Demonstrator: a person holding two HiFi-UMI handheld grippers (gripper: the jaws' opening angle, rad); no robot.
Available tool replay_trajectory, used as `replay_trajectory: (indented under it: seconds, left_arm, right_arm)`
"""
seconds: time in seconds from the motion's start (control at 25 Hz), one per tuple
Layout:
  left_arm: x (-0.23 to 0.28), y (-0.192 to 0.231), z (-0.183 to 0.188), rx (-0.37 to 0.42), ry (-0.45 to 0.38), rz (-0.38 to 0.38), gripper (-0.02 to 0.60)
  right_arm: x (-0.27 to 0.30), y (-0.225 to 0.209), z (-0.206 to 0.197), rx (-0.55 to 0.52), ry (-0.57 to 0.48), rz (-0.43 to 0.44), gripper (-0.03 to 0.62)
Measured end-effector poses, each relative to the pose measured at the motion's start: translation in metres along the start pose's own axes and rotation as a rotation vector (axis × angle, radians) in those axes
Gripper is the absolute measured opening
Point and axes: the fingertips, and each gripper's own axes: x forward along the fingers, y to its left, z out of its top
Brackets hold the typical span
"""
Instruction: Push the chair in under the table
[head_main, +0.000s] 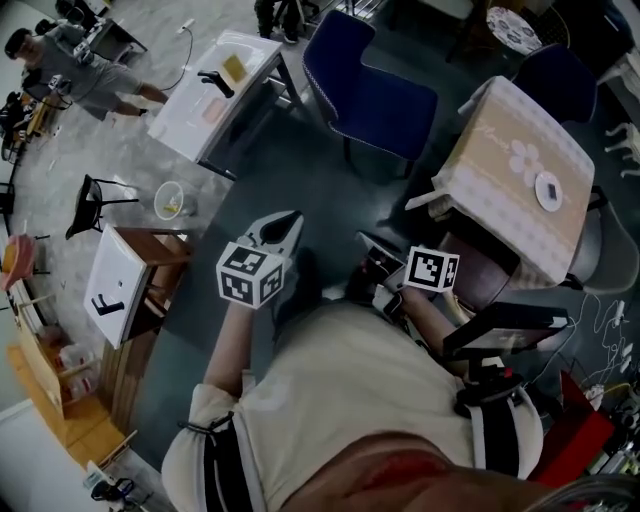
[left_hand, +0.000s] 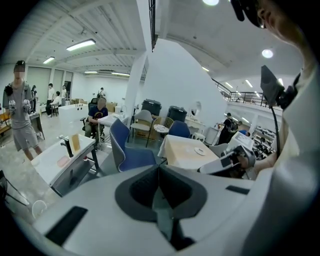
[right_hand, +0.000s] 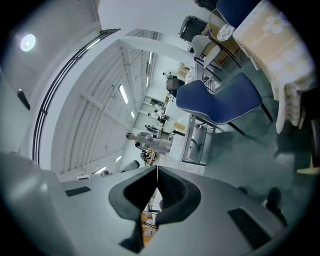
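Open workshop hall, dark floor, other benches and people well off to one side. The blue chair (head_main: 365, 85) stands clear of the cloth-covered table (head_main: 500, 150), near its corner, with the seat not yet under the top. I hold the left gripper (left_hand: 159, 169) and right gripper (right_hand: 157, 171) ahead of my body, both well short of the chair. Each has its jaws pressed together with nothing between them. My judgement is that closed jaws give a blunt face for pushing the backrest. The push has not begun and the approach comes first. A small plate (head_main: 549, 190) sits on the table, so contact should be gentle.
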Motion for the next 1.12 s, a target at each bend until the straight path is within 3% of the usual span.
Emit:
replay_trajectory:
  seconds: [0.44,0.52,0.72,0.88,1.12]
  left_arm:
    - [0.006,0.071,0.041,0.043,-0.074,-0.111,0.009]
    - [0.003,0.089,0.047,0.035,-0.085,-0.124,0.009]
    - [0.002,0.121,0.053,0.021,-0.095,-0.166,0.009]
    - [0.004,0.134,0.053,0.031,-0.085,-0.202,0.009]
    - [0.0,0.159,0.054,0.048,-0.08,-0.228,0.009]
  right_arm:
    - [0.057,0.021,0.034,-0.001,-0.121,-0.055,0.012]
    - [0.068,0.023,0.034,0.023,-0.128,-0.104,0.012]
    - [0.099,0.041,0.047,-0.038,-0.17,-0.083,0.012]
    - [0.107,0.038,0.044,0.012,-0.214,-0.136,0.012]
    - [0.131,0.044,0.039,0.013,-0.237,-0.145,0.012]
